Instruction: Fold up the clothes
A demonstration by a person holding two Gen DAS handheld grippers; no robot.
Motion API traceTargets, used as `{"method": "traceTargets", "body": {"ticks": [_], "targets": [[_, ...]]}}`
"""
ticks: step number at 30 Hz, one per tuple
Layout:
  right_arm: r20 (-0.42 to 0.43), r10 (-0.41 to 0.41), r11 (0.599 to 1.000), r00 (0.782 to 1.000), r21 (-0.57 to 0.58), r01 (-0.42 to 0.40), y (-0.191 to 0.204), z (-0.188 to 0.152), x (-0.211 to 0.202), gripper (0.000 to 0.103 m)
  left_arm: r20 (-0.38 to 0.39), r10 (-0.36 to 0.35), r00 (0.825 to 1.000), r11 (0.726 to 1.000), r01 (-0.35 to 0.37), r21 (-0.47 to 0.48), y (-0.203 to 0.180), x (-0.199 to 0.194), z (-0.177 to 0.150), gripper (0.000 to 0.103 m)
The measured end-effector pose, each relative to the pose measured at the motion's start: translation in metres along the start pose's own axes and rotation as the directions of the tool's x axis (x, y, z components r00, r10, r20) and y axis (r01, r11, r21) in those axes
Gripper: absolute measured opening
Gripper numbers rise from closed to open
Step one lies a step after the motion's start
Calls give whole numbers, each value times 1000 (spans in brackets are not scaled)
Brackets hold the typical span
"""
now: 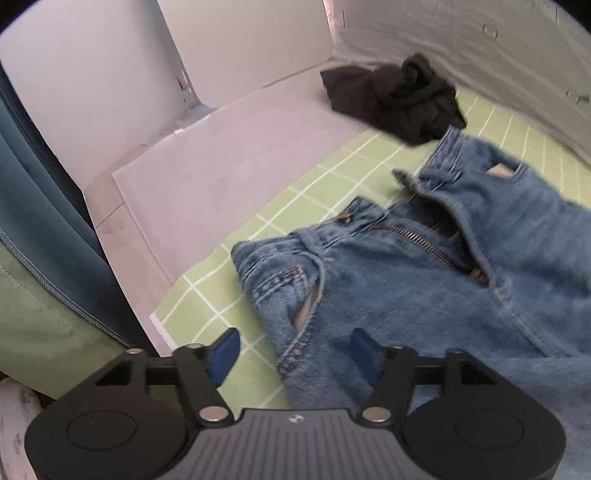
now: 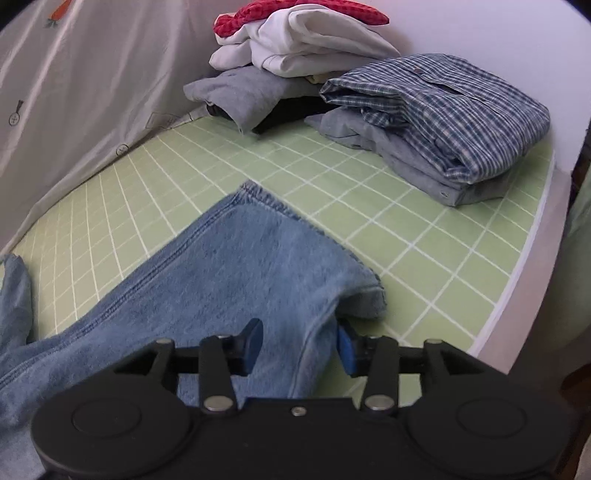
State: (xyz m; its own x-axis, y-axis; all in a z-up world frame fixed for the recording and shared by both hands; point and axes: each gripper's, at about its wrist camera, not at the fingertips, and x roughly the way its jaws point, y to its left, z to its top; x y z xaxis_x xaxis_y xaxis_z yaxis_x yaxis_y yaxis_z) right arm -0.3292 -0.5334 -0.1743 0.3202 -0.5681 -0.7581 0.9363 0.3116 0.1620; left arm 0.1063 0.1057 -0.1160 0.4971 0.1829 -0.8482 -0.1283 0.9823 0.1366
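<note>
Fingers: the left gripper [image 1: 293, 354] stood wide, blue pads apart and gripping nothing, the waist side seam of the jeans [image 1: 424, 280] lying under the gap untouched. The right gripper [image 2: 301, 349] stood at a middling spread; a fold of trouser leg rose between its pads, but whether they pressed it could not be told, the cloth looking slack.

Task item: jeans, blue denim, spread across the green grid mat [image 1: 258, 221], fly unzipped, waistband crumpled. Waist end at left, leg hem [image 2: 266, 199] at right, so that one gripper attended each end, probably to square the garment before a fold.

Left of the jeans: bare white board [image 1: 207, 166]; a teal and green sleeve [image 1: 40, 258] at the near edge.
Beyond the waistband: a black garment [image 1: 395, 98], bunched, just beside the denim and likely to catch a fold.
Right of the hem, well apart: a folded plaid shirt [image 2: 443, 110] on grey clothes, and a mixed stack topped with red cloth [image 2: 295, 14].
</note>
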Motion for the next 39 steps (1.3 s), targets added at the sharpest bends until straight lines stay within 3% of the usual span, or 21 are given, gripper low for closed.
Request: {"method": "traceTargets", "body": {"ticks": [6, 8, 9, 15, 18, 20, 21, 26, 29, 32, 39], "targets": [[0, 15, 995, 1000, 100, -15, -23, 17, 16, 45, 74, -5, 997, 999, 3, 38, -21, -29, -5, 81], [-7, 28, 993, 1000, 113, -27, -30, 20, 21, 17, 82, -14, 997, 998, 9, 65, -29, -35, -8, 82], [-13, 32, 993, 999, 118, -31, -33, 20, 23, 13, 79, -20, 997, 997, 15, 70, -33, -37, -11, 83], [-37, -70, 998, 997, -6, 70, -36, 23, 32, 11, 48, -42, 998, 996, 39, 76, -48, -43, -29, 83], [-21, -156, 977, 988, -150, 151, -19, 25, 33, 26, 29, -50, 998, 993, 47, 106, -55, -43, -36, 83], [28, -225, 945, 974, -236, 225, -4, 27, 31, 54, 28, -59, 998, 992, 55, 114, -56, -43, -34, 83], [53, -244, 933, 968, -261, 249, 3, 28, 29, 58, 27, -63, 998, 991, 59, 117, -56, -42, -32, 83], [169, -274, 890, 947, -328, 316, 38, 38, 18, 91, 46, -79, 996, 987, 71, 145, -63, -38, -13, 87], [192, -239, 880, 952, -371, 295, 66, 40, 16, 97, 47, -80, 996, 987, 73, 144, -63, -31, 4, 88], [191, -185, 882, 964, -400, 249, 97, 37, 17, 99, 22, -123, 992, 986, 120, 112, -63, -20, 21, 88], [129, -60, 875, 990, -471, 114, 188, 27, 38, 99, 13, -189, 982, 974, 186, 131, -94, 5, 63, 90]]}}
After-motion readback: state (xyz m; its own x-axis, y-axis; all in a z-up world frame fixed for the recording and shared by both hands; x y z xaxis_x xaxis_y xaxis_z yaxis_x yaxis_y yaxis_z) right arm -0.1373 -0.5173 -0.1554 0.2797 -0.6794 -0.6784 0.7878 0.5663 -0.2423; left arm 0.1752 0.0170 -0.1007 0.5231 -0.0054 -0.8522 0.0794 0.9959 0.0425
